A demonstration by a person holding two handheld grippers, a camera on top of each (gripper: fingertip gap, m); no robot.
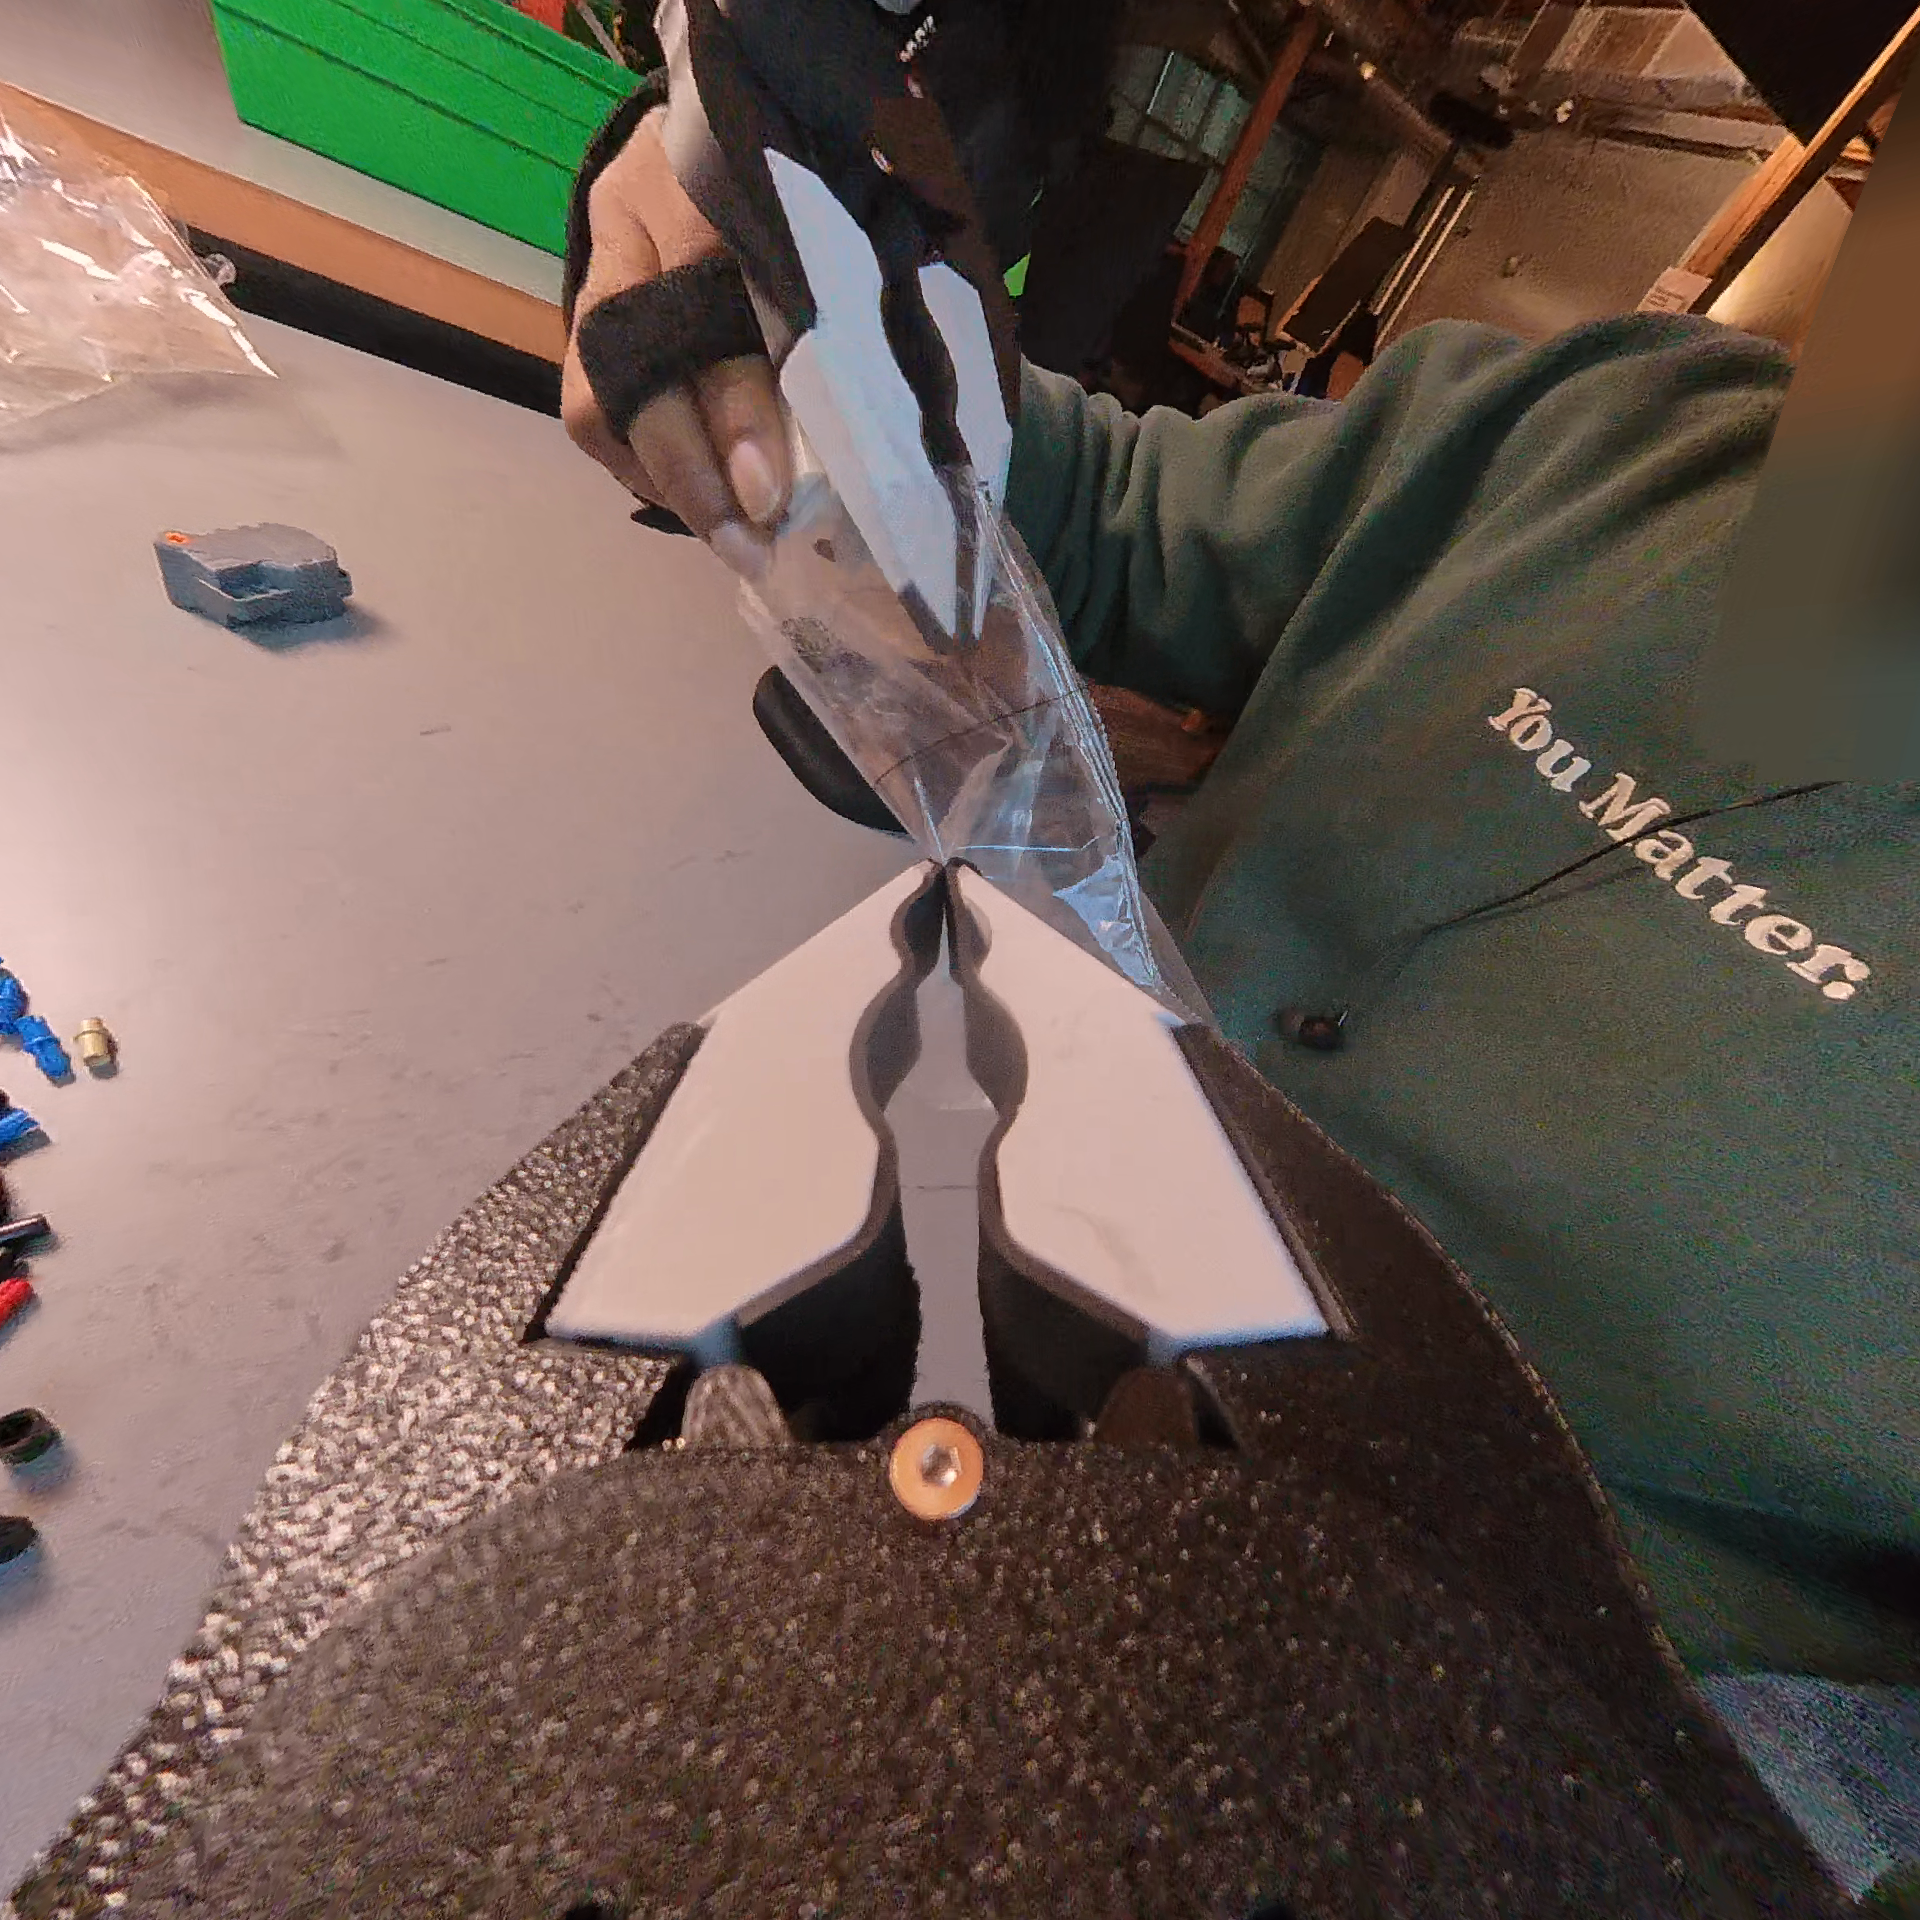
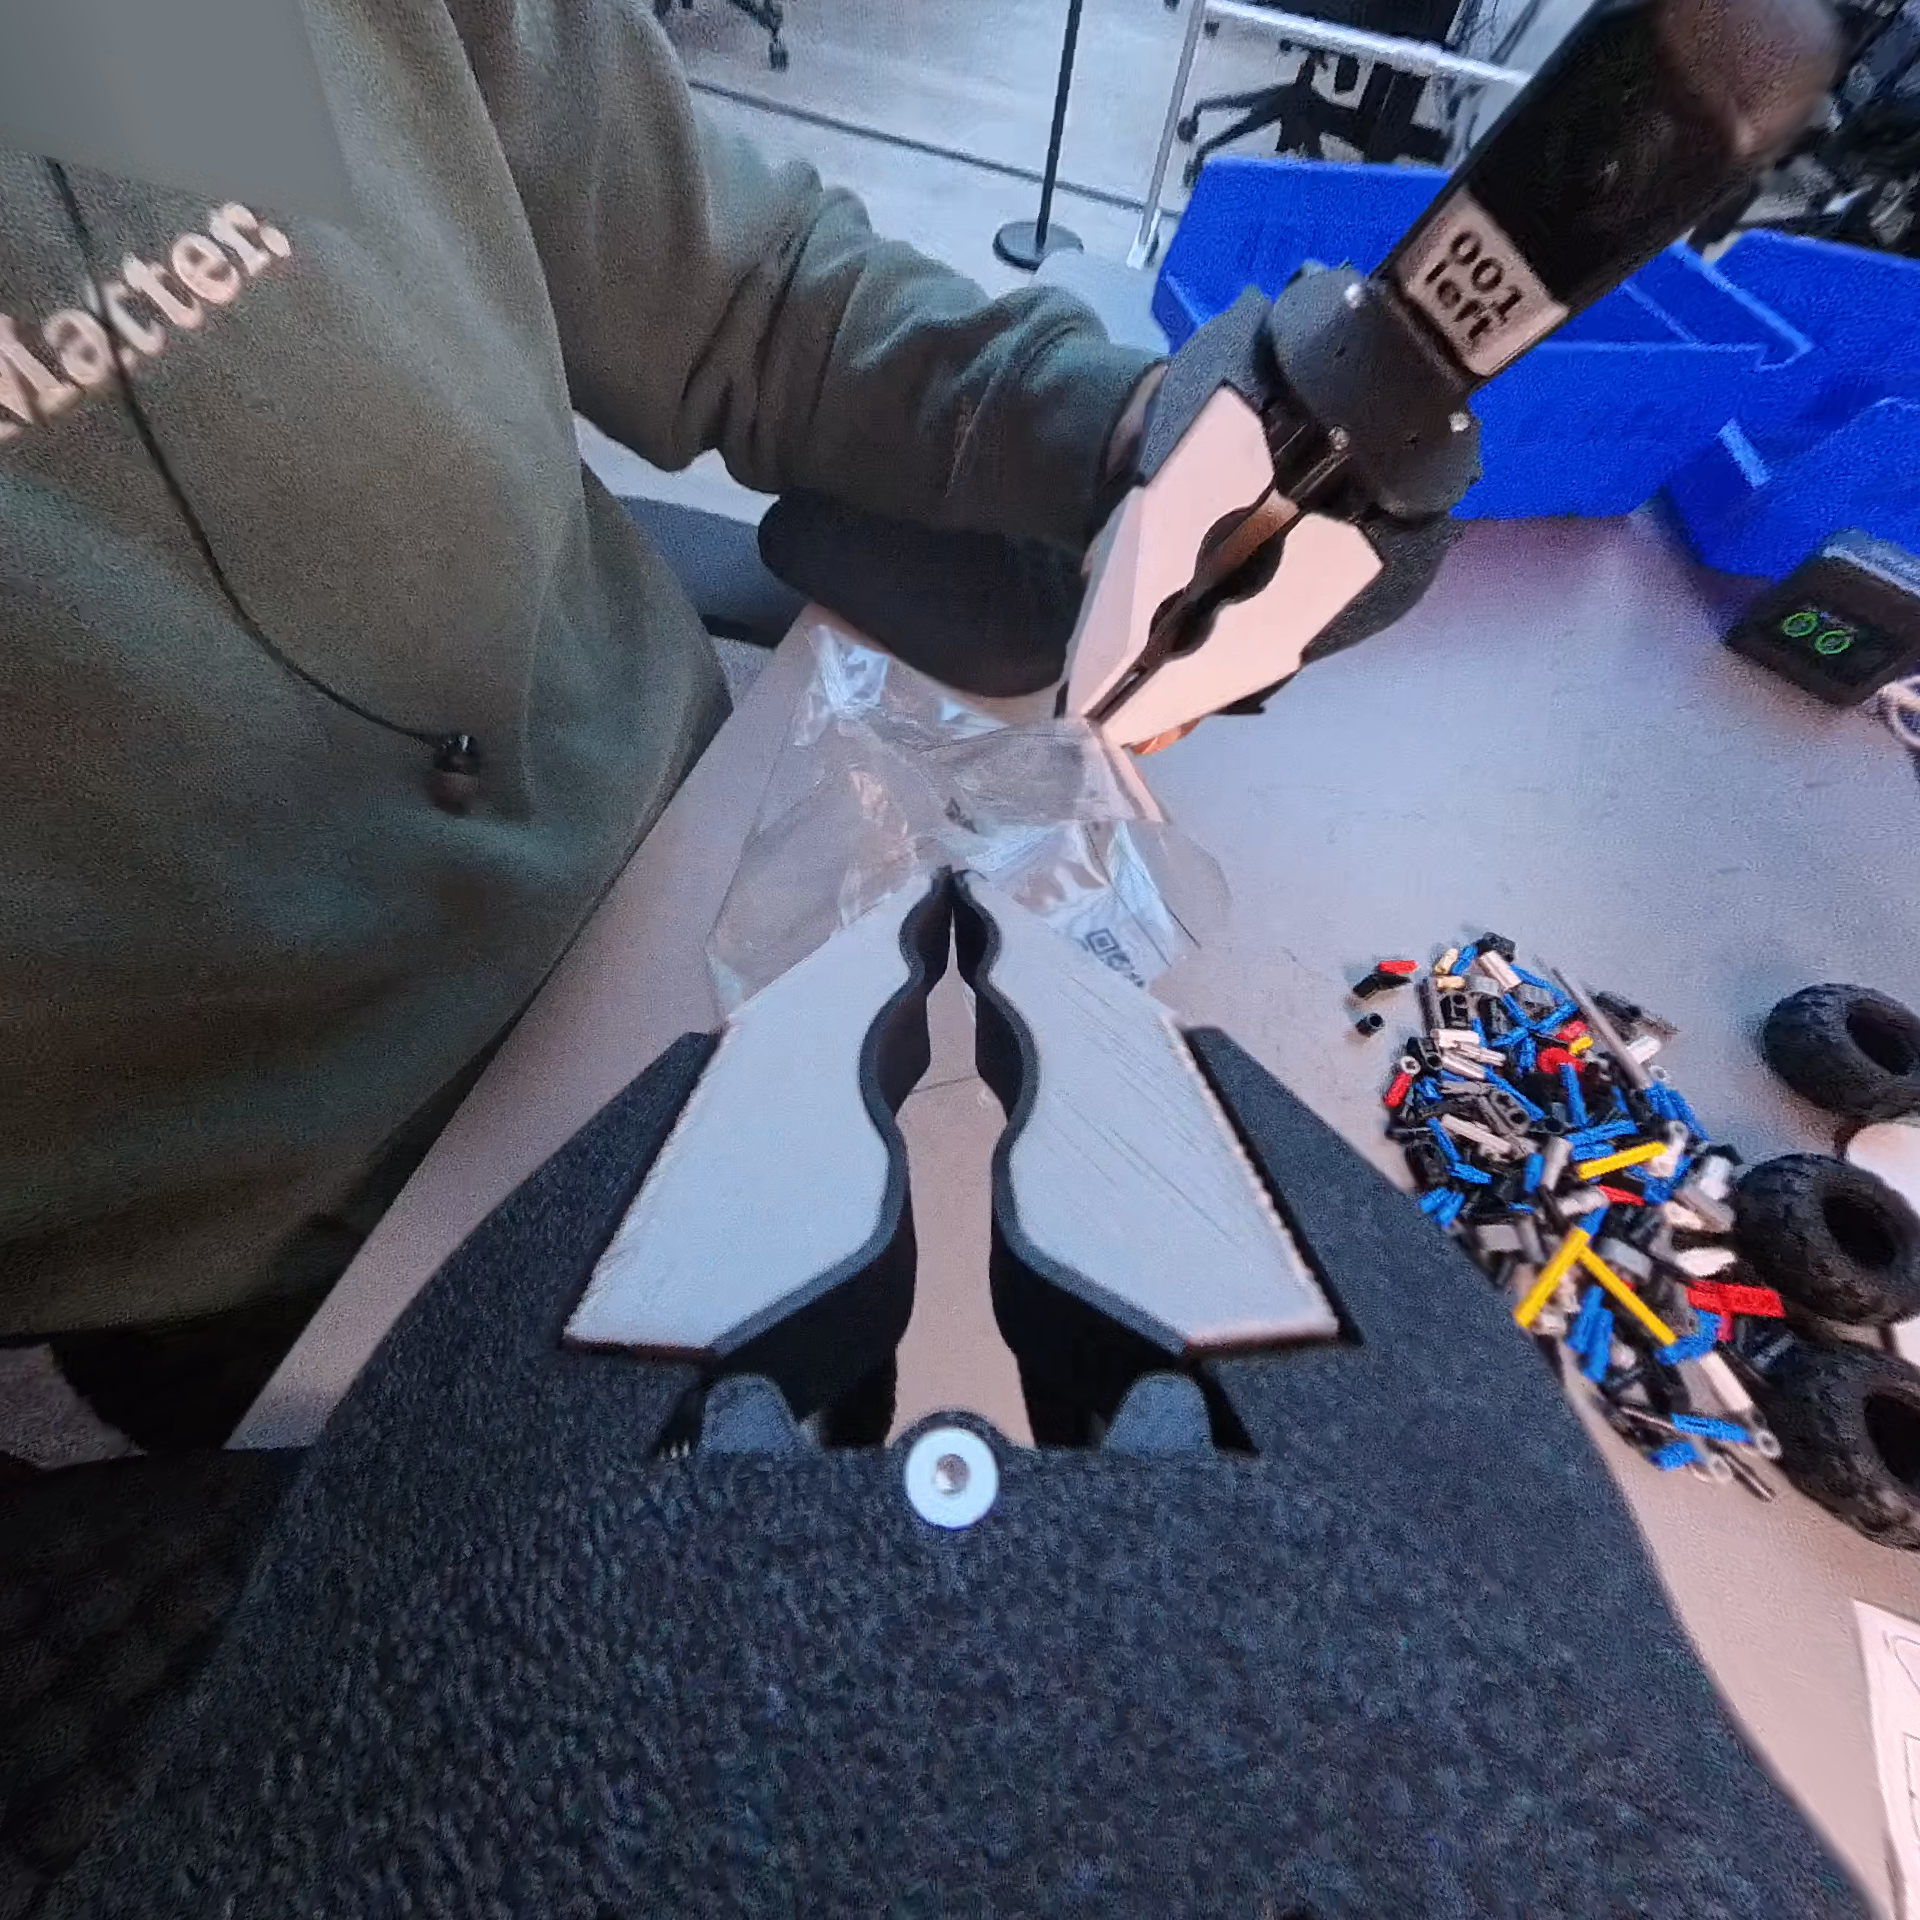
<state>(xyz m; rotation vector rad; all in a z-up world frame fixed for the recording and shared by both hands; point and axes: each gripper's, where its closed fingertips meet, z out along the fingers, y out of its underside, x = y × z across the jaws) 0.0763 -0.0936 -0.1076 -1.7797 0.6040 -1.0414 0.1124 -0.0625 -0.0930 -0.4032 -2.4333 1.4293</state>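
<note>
left tool [image 1: 945, 868]: clenched on crinkled clear plastic bag [image 1: 935, 717], 12 o'clock.
right tool [image 2: 951, 878]: pinching same bag.
risk: opposing pull may tear film, slip.

We hold a small clear plastic bag [image 1: 940, 727] between our two grippers, up off the grey table [image 1: 416, 831] and close to the green hoodie [image 1: 1558, 1039]. Our left gripper [image 1: 943, 864] has its tips pinched together on one edge of the bag; our right gripper [image 2: 951, 878] has its tips closed on another part of the film. The bag is thin, see-through and crinkled, stretched and twisted between the two pinch points. In the right wrist view it looks bunched and folded, and a white printed patch shows on the film just beside our right fingertips [image 2: 997, 914]. Whether anything lies inside, we cannot tell.
</note>
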